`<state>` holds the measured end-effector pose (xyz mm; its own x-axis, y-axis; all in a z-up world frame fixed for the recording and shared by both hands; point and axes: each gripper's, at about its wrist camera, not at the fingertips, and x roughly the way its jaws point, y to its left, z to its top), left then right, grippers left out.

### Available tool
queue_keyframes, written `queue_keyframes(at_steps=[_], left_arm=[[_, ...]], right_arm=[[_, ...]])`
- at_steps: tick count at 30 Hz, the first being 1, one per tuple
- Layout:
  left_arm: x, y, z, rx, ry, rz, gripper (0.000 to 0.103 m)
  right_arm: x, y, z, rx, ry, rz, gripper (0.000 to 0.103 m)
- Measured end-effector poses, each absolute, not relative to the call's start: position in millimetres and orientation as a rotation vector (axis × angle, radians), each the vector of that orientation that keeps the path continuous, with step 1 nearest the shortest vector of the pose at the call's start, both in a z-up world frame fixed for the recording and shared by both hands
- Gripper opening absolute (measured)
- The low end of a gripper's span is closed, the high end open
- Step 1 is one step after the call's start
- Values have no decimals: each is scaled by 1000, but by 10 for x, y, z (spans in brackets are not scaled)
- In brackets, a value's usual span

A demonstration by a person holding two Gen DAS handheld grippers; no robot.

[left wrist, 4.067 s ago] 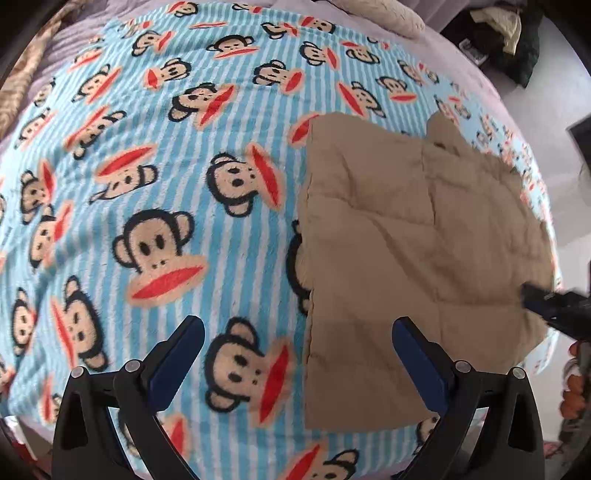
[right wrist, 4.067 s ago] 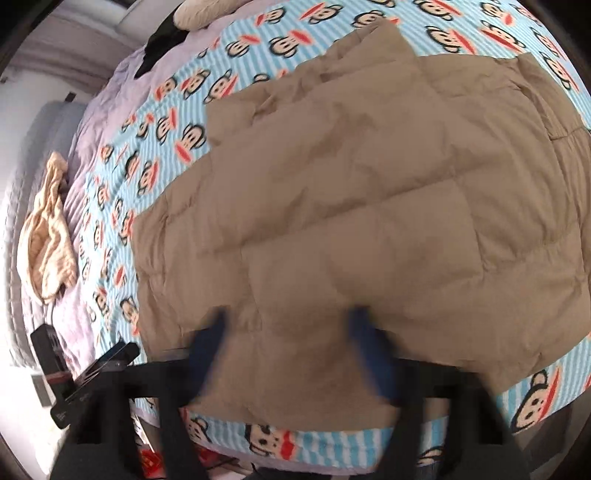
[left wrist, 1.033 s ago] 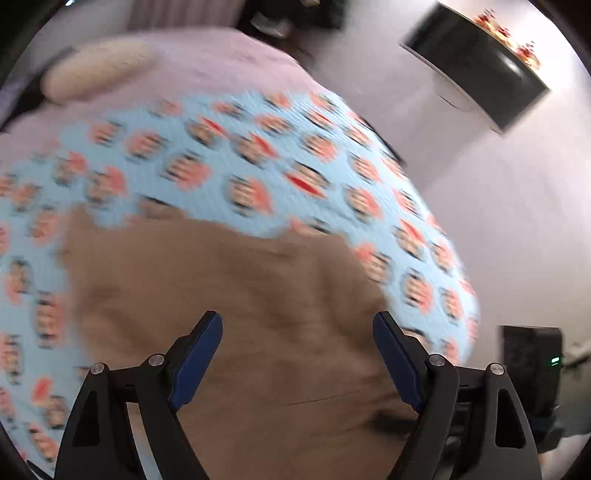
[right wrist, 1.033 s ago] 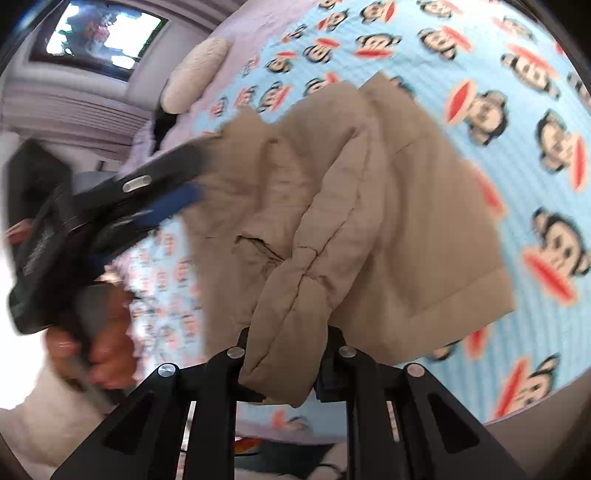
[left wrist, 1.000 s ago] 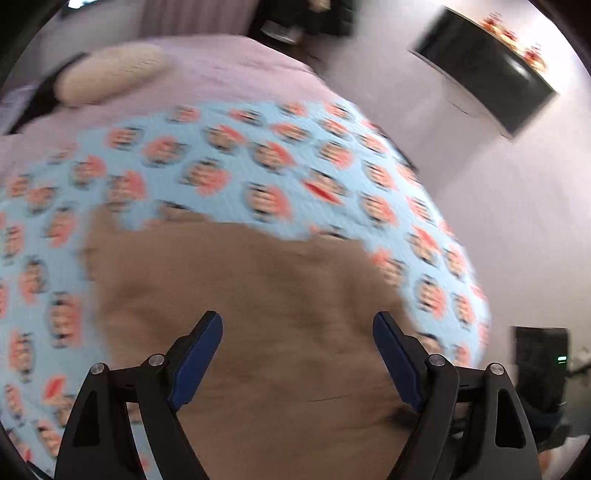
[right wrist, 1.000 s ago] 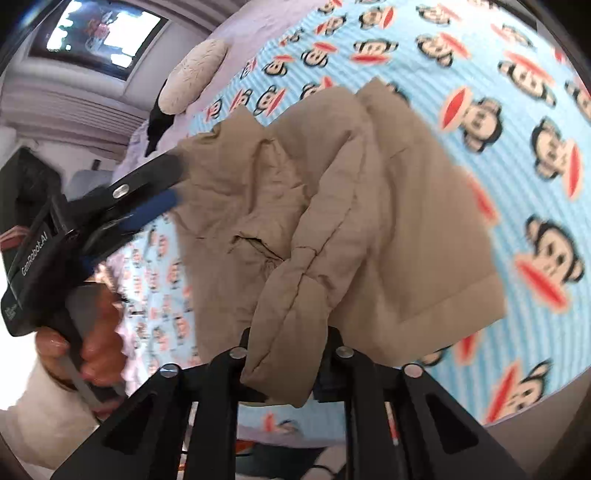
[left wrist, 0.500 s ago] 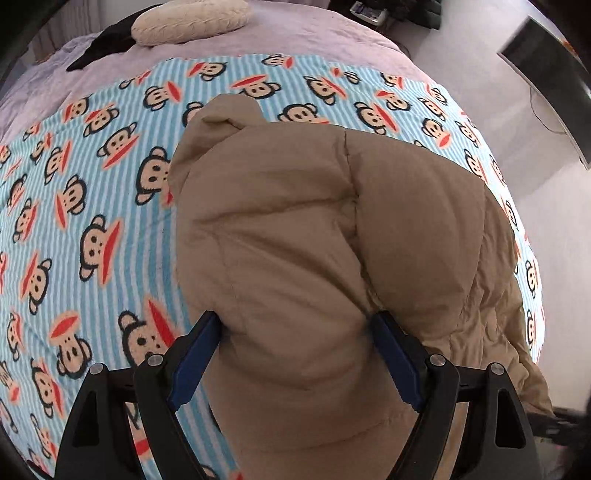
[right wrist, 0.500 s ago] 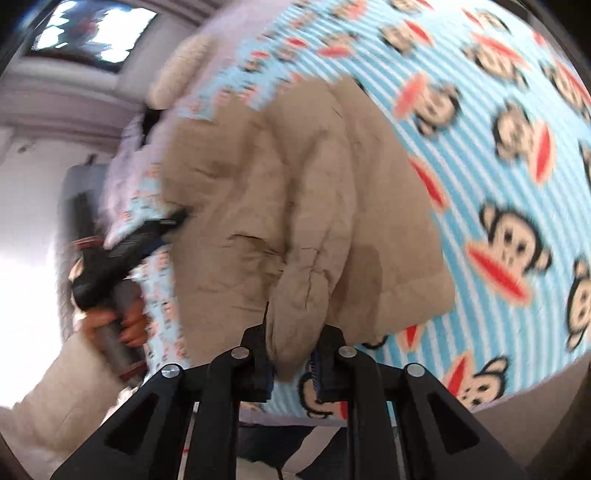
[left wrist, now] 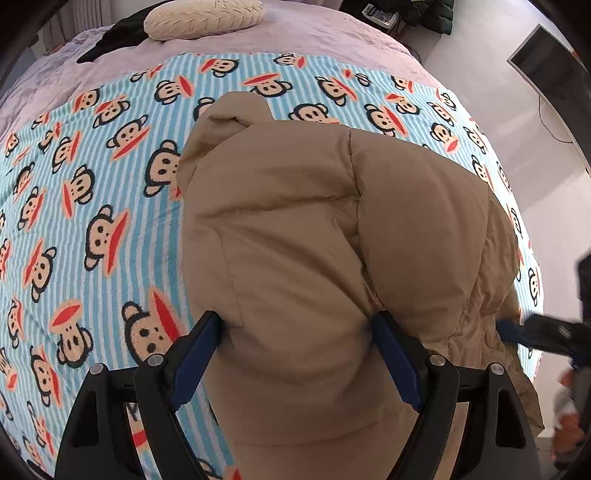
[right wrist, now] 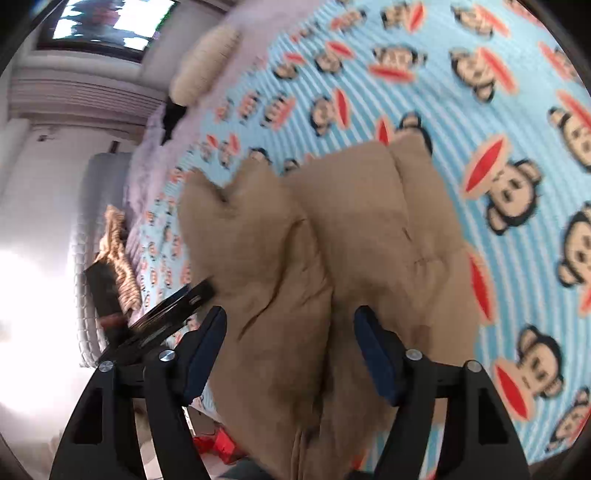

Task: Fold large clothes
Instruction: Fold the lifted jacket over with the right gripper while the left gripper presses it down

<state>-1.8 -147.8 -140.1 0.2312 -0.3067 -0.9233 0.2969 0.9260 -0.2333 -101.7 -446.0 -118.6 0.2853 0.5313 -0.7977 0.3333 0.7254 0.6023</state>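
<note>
A bed [left wrist: 332,33] with lilac cover is carrying a blue striped blanket [left wrist: 92,206] printed with monkey faces, and a cream pillow [left wrist: 203,18] is lying near the far edge of the bed. A tan padded jacket [left wrist: 314,240] is lying folded into a thick bundle on the blanket, toward its near edge and its right side as the left camera is seeing it. The left gripper [left wrist: 301,350] is standing wide over the near part of the bundle, with puffy cloth bulging between the blue pads; whether they are pressing it I cannot tell. The right gripper [right wrist: 290,350] is opening its jaws, with a fold of the jacket [right wrist: 332,258] lying loose between them, the pads not pressing it.
</note>
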Motion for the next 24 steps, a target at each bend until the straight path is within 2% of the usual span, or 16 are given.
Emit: queue_keyframes(at_steps=[6, 8, 9, 10, 17, 21, 24], left_arm=[[4, -1476, -1428, -9, 1280, -405, 84], [14, -1490, -1434, 0, 1289, -401, 84], [16, -1511, -1428, 10, 1291, -401, 84], [18, -1540, -1414, 21, 1292, -404, 84], [-80, -2061, -1308, 150, 1259, -461, 84], [-144, -2416, -1313, 232, 1222, -454, 84], [-135, -2510, -1364, 245, 1216, -442, 84]], right_arm=[[-738, -4516, -1530, 965, 1300, 146, 74], [-676, -4508, -1557, 1012, 1294, 182, 39], [-656, -4503, -1543, 1012, 1291, 192, 15], [-655, -4501, -1510, 1003, 1285, 194, 11], [-849, -4729, -1353, 797, 1282, 109, 6], [-1022, -5088, -1450, 786, 1295, -12, 1], [-1125, -5292, -1602, 843, 1322, -53, 1]])
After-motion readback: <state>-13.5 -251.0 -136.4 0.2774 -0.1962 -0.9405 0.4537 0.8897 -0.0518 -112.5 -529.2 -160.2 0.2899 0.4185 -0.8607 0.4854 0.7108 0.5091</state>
